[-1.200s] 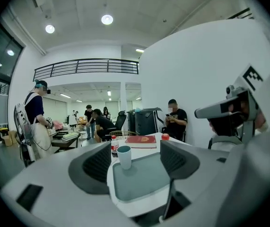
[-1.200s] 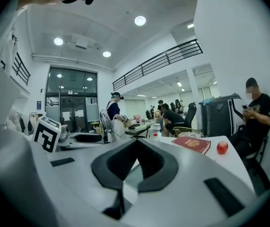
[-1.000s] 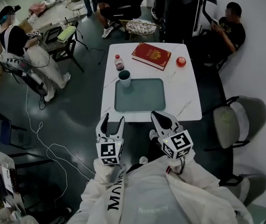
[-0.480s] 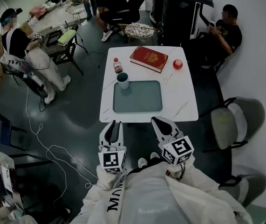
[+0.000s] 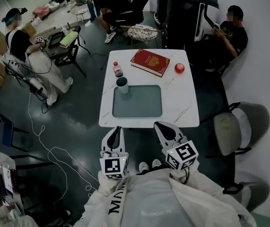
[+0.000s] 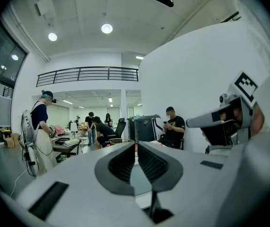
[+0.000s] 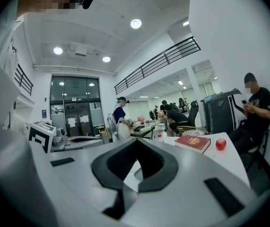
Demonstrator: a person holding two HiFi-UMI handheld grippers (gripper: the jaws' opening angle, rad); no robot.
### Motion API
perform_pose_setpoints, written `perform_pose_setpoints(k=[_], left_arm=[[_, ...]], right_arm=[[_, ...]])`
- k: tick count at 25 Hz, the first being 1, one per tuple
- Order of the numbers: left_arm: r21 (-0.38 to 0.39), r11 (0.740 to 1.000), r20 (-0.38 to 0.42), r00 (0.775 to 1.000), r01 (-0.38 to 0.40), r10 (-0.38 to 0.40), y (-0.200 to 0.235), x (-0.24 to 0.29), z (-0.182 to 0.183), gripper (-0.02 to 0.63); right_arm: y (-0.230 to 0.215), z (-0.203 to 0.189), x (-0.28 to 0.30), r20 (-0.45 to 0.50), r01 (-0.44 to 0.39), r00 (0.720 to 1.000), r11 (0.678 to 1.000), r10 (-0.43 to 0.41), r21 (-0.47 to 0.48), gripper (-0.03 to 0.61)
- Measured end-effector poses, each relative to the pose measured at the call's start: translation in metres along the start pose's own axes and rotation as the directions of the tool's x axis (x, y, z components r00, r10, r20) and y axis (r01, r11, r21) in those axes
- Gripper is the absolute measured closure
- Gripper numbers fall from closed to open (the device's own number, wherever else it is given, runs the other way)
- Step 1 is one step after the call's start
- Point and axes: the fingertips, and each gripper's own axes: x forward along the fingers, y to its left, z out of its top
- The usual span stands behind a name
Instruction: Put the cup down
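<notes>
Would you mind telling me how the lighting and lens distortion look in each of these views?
Head view: dim, the white table the brightest patch, mild barrel bend at the edges. Left gripper view: strong fisheye with black corners, the balcony railing bowed. Right gripper view: same fisheye, the ceiling lamp blown out.

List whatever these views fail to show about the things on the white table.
- Contents of the cup: head view, the inside is dark and too small to read.
- Label of the bottle: head view, too small.
- Cover print of the book: head view and right gripper view, too small and soft.
- Legs of the table: head view, hidden beneath its own top.
</notes>
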Motion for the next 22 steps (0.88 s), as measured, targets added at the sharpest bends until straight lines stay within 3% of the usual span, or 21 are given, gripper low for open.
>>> perform_pose_setpoints(k=[9, 22], left_arm=[[0.022, 0.999, -0.005, 0.999, -0.045, 0.045, -0.013, 0.011, 0.014, 0.601], [0.044, 0.998, -0.035, 0.999, -0.036, 0.038, -0.012, 0.016, 0.011, 0.601]], right_arm=[[-0.010, 0.009, 0.000, -0.009, -0.058, 0.998, 0.998, 0.058, -0.014, 0.574], [-0.016, 0.008, 0.008, -0.005, -0.054, 0.999, 0.998, 0.053, -0.017, 0.574]])
